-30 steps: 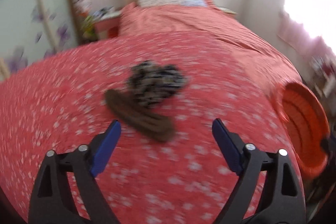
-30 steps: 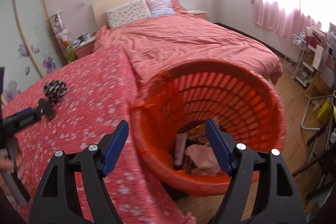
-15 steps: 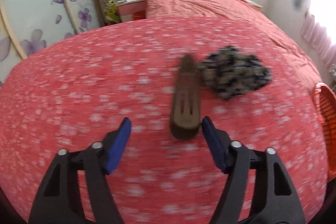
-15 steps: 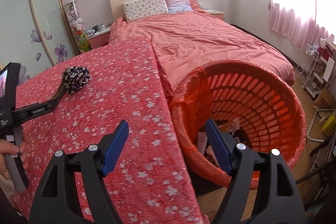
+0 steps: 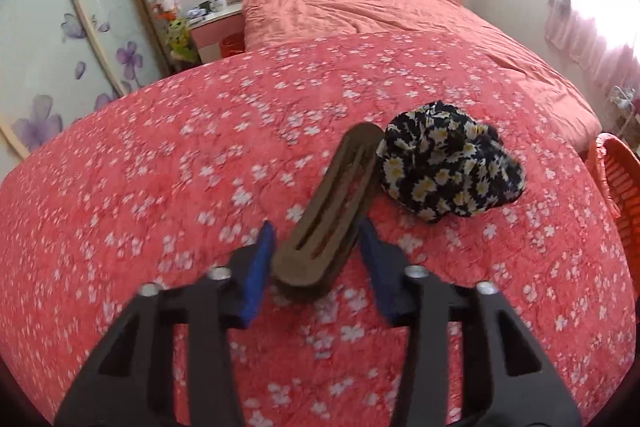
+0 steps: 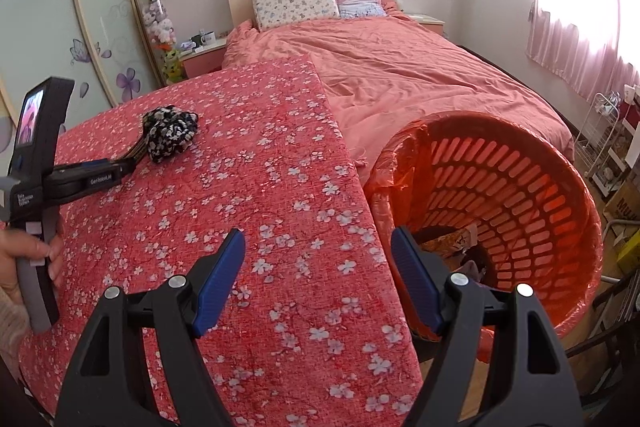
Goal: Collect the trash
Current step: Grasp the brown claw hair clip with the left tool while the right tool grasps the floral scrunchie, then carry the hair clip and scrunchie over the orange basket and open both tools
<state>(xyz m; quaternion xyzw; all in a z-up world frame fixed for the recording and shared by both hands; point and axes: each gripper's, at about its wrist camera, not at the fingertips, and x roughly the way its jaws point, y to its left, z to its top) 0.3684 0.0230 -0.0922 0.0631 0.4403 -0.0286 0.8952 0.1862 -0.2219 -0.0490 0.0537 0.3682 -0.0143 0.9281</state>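
Left gripper point(image 5: 316, 259) closing around a long, slotted brown piece point(image 5: 332, 211).

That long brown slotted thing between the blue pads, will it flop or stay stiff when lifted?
The brown slotted piece probably stays stiff: its edges run straight. It looks thin, so likely light. The left gripper is closing near one end, so the far end may dip toward the daisy-print cloth.

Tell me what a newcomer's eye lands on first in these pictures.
First the long brown slotted piece lying on the red flowered cloth, its near end between the closing fingers of the left tool. Beside it, at its far end, sits a crumpled black daisy-print fabric. To the right, the orange basket stands beside the table, some trash inside.
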